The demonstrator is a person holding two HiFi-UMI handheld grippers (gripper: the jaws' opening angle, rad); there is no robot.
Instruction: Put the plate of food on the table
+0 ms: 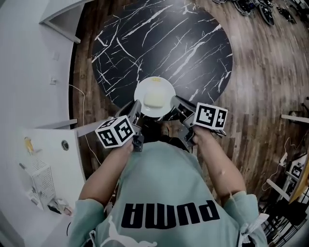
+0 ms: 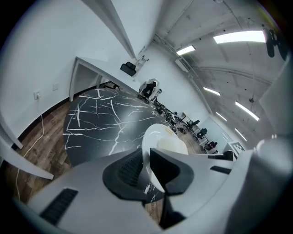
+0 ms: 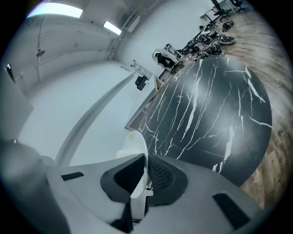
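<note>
A white plate (image 1: 154,96) carrying a pale yellow food piece (image 1: 154,100) is held over the near edge of the round black marble table (image 1: 164,43). My left gripper (image 1: 135,110) is shut on the plate's left rim (image 2: 147,155). On the opposite side, my right gripper (image 1: 177,107) is shut on the right rim (image 3: 138,176). Both gripper views show the plate edge-on between the jaws, with the table (image 2: 105,123) stretching beyond it (image 3: 215,119).
A white counter (image 1: 43,178) with small items stands at the lower left, and a white shelf edge (image 1: 63,24) sits at the upper left. Wooden floor (image 1: 265,72) surrounds the table. Dark objects (image 1: 251,7) lie at the top right.
</note>
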